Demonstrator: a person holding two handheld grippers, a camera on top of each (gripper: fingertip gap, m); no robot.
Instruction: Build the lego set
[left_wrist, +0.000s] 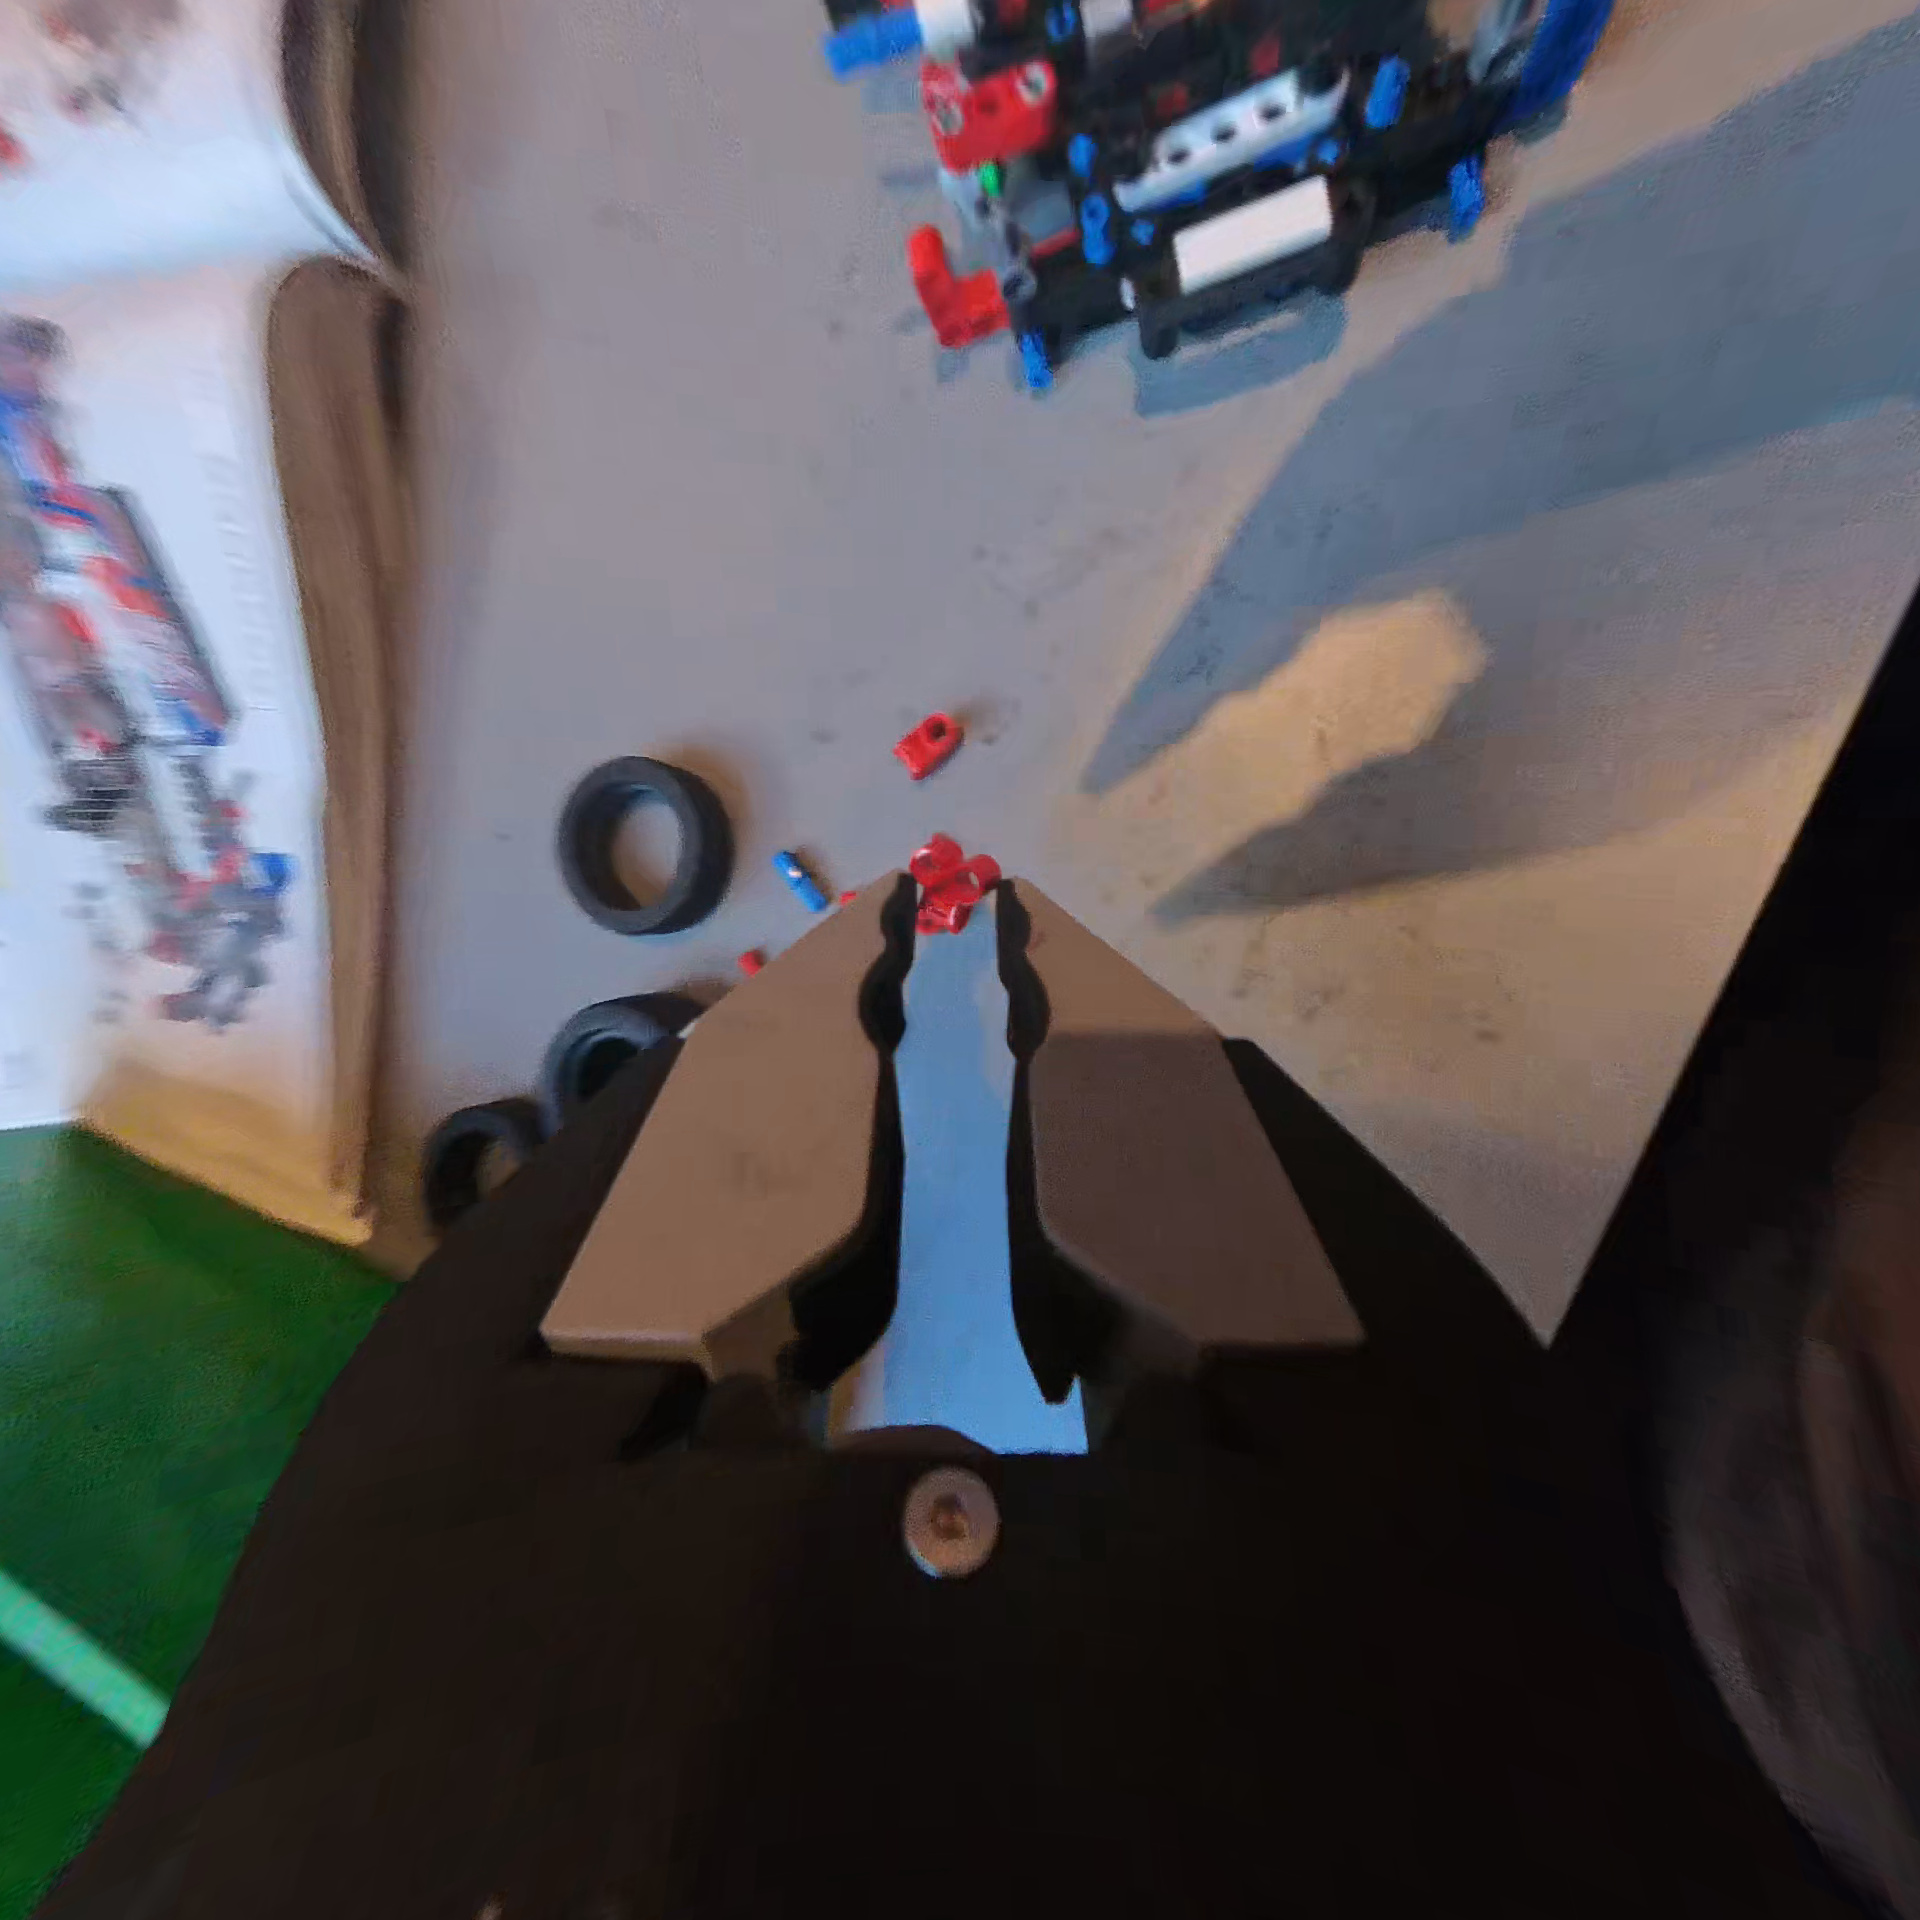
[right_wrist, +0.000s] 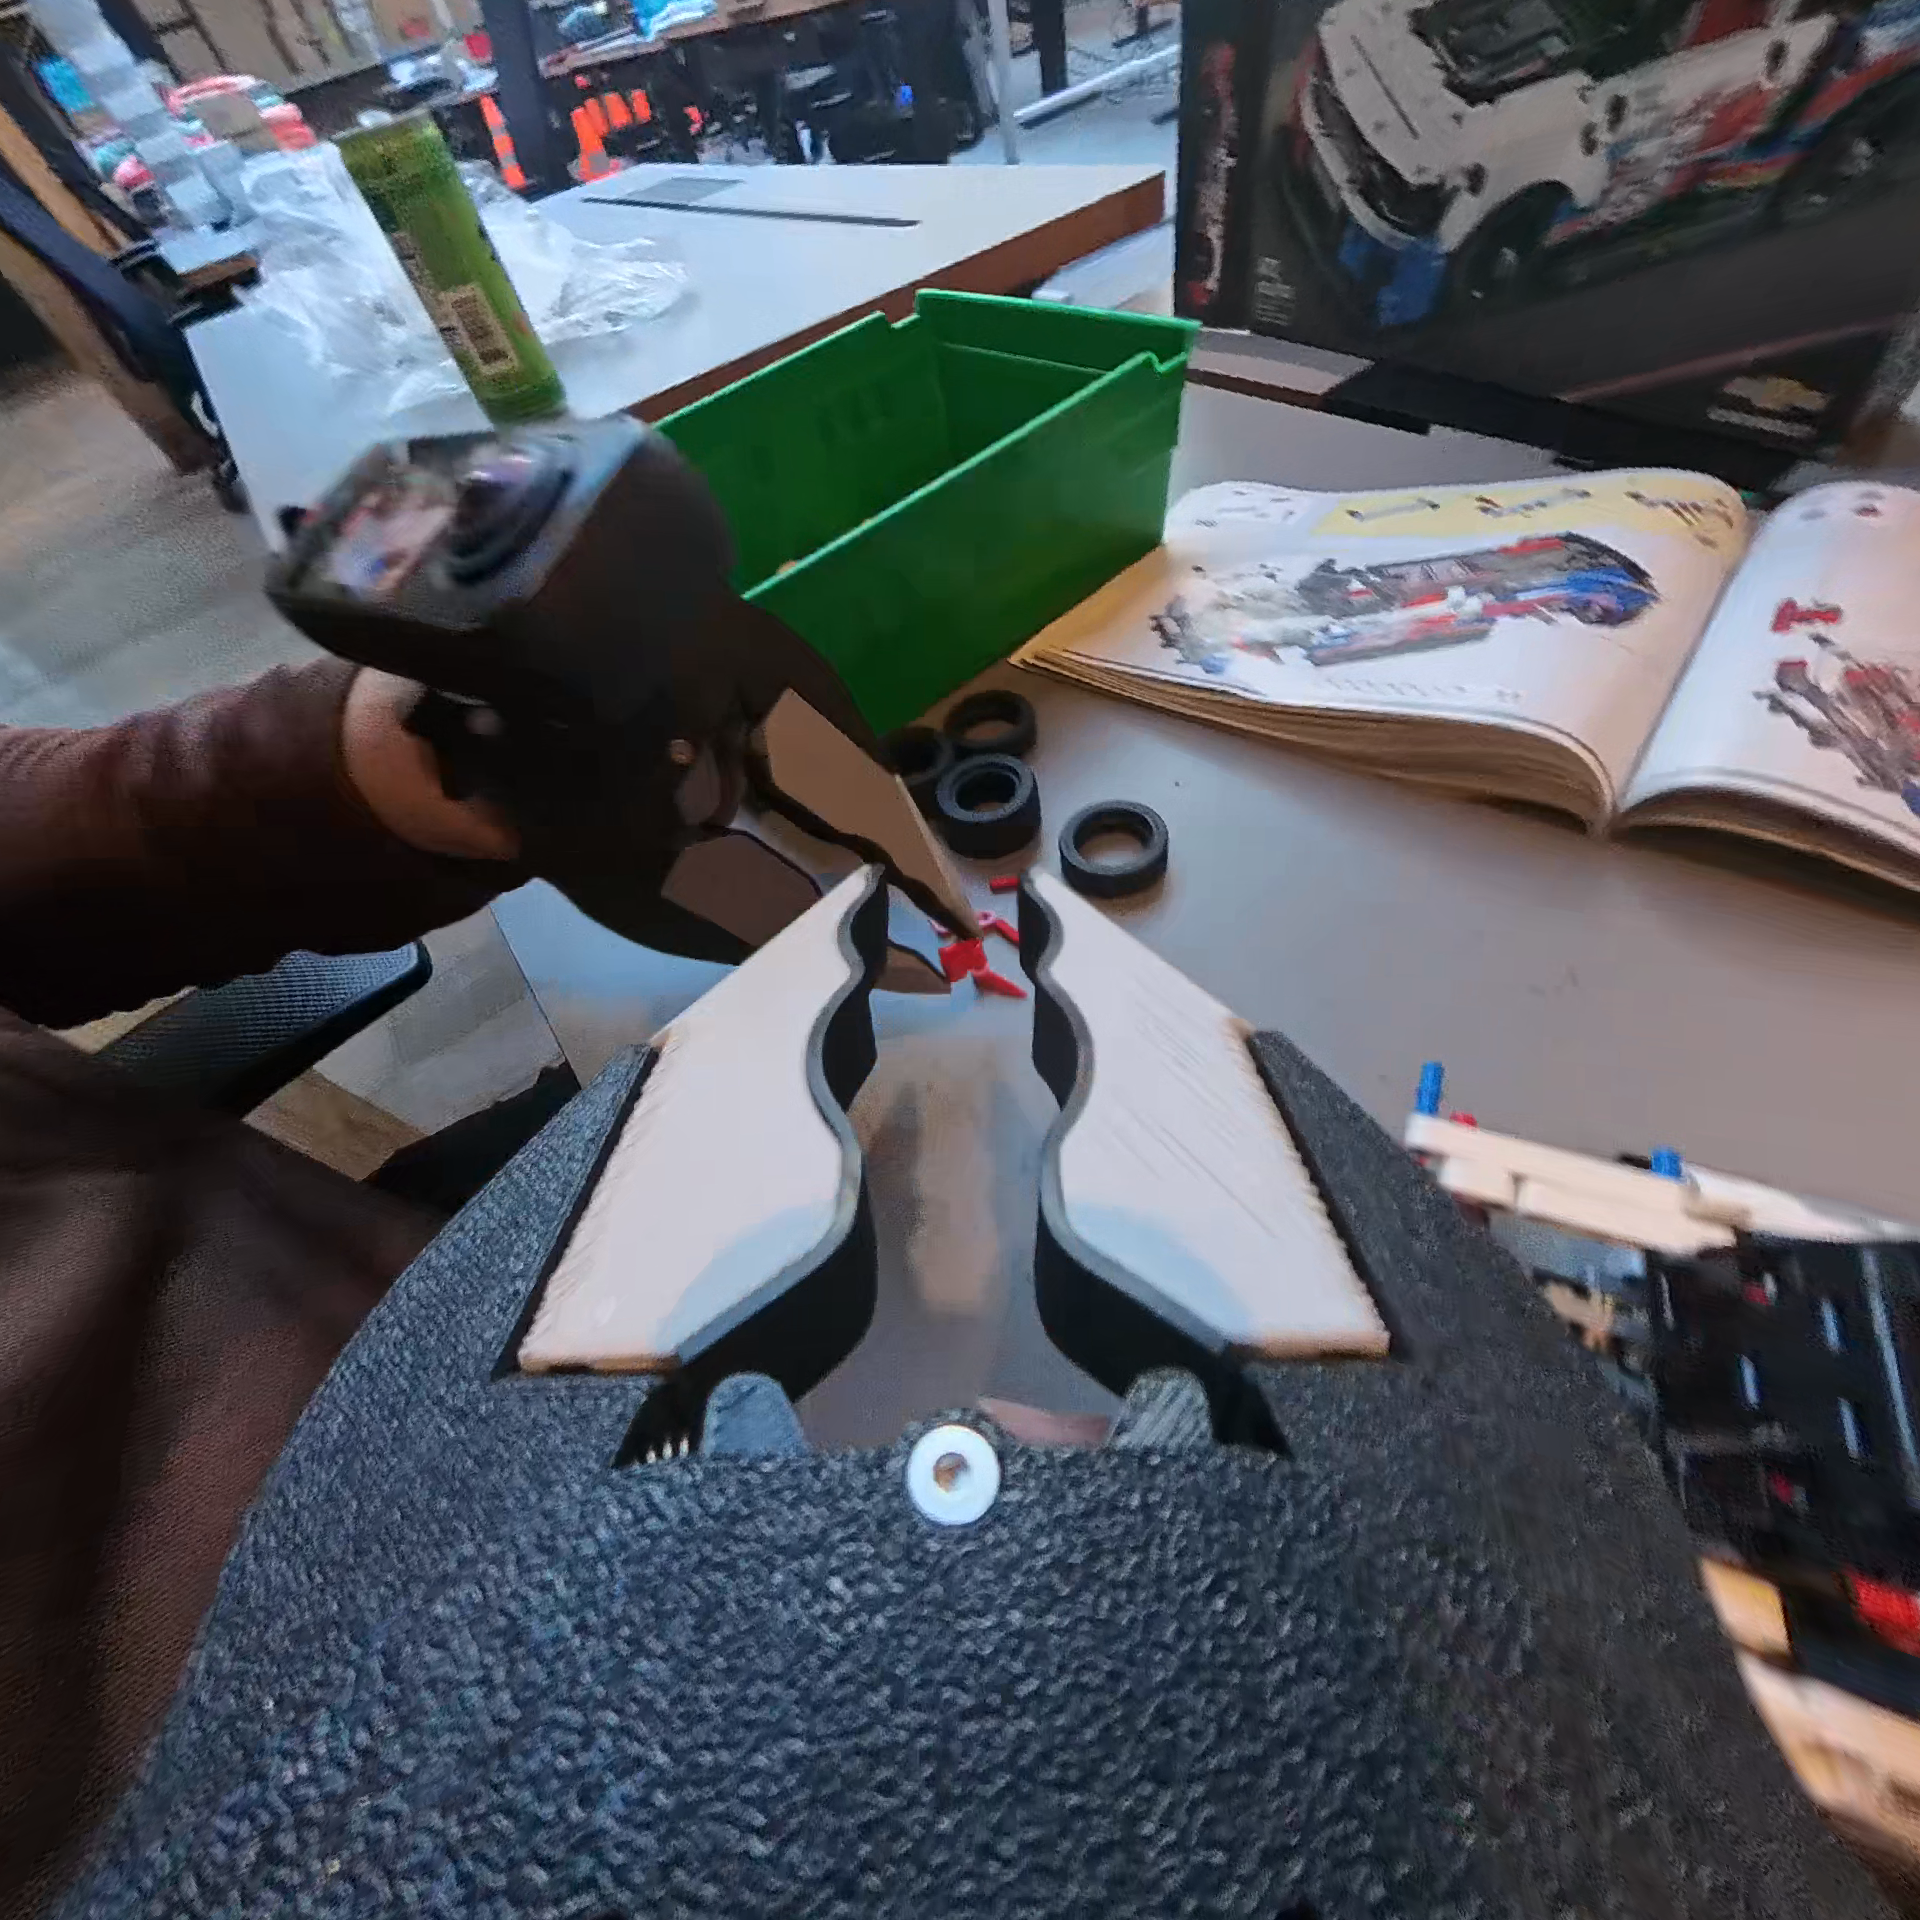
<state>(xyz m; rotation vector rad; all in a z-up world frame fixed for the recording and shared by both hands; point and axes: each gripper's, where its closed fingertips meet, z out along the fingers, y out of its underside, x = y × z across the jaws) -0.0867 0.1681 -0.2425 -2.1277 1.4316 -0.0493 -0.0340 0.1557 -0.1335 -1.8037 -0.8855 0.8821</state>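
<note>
Matt rubber tyres (right_wrist: 1113, 848), glossy green plastic bin (right_wrist: 966, 582), paper instruction book (right_wrist: 1455, 644)

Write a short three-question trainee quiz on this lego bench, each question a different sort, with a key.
1. True or false: the left gripper has its jaws closed on a small red piece.
2. Multiple choice: the open instruction book lies A) inside the green bin B) on the table beside it C) under the tyres.
3. Fill in: the right gripper holds ____.

Key: 1 true; 2 B; 3 nothing.
</note>
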